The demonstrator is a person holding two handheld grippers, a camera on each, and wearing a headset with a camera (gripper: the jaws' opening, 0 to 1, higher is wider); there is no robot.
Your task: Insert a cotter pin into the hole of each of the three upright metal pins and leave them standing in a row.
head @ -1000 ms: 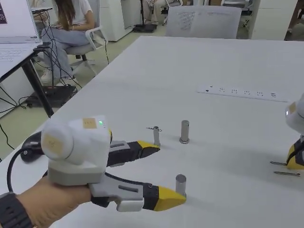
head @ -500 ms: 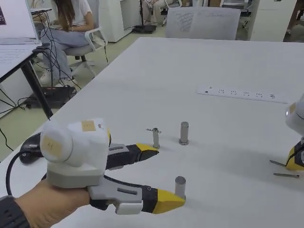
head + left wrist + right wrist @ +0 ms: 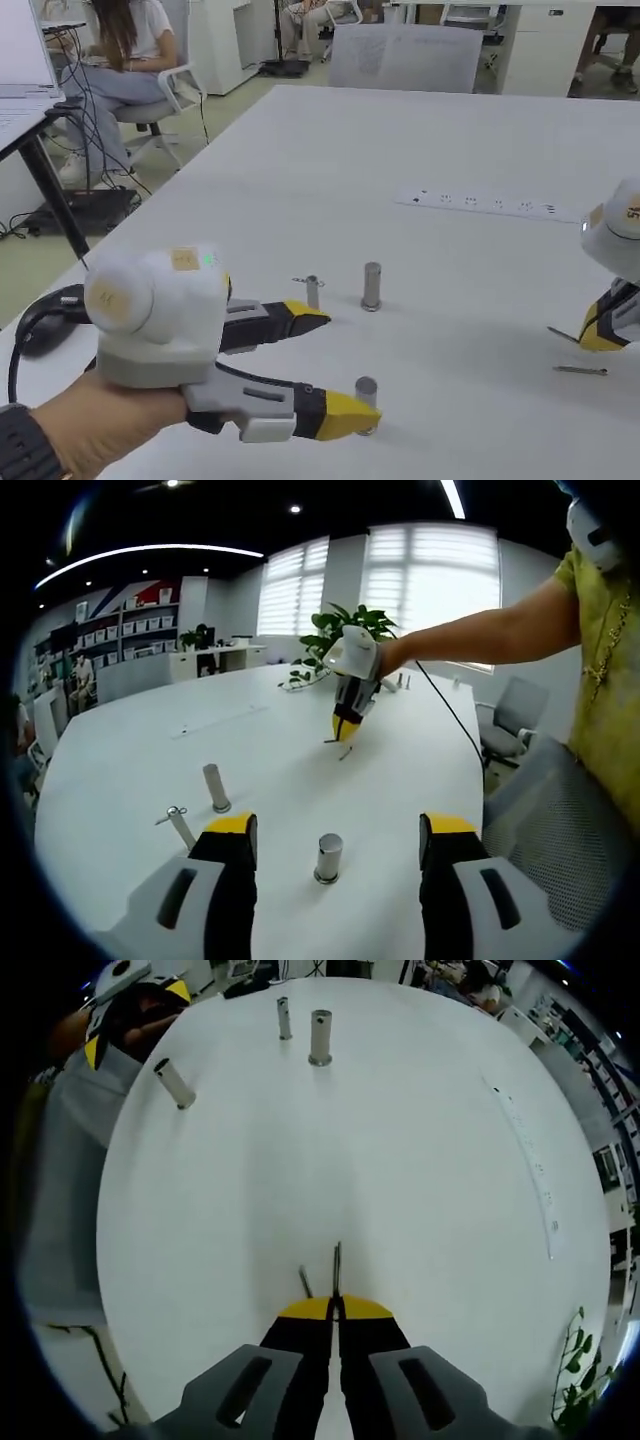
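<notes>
The head view looks from above and behind the left gripper point(image 3: 348, 368), forward and down along the white desk point(image 3: 450, 150); this gripper is very near, the right gripper point(image 3: 590, 338) at the right edge. The left gripper view is low, close to the desk surface, and faces across it to the right gripper point(image 3: 345, 732). The right gripper view is higher, tilted down over the thin metal cotter pin point(image 3: 337, 1260) in its jaws, and faces back to the left gripper point(image 3: 137, 1020). All three views share the three upright grey metal pins point(image 3: 371, 286).
</notes>
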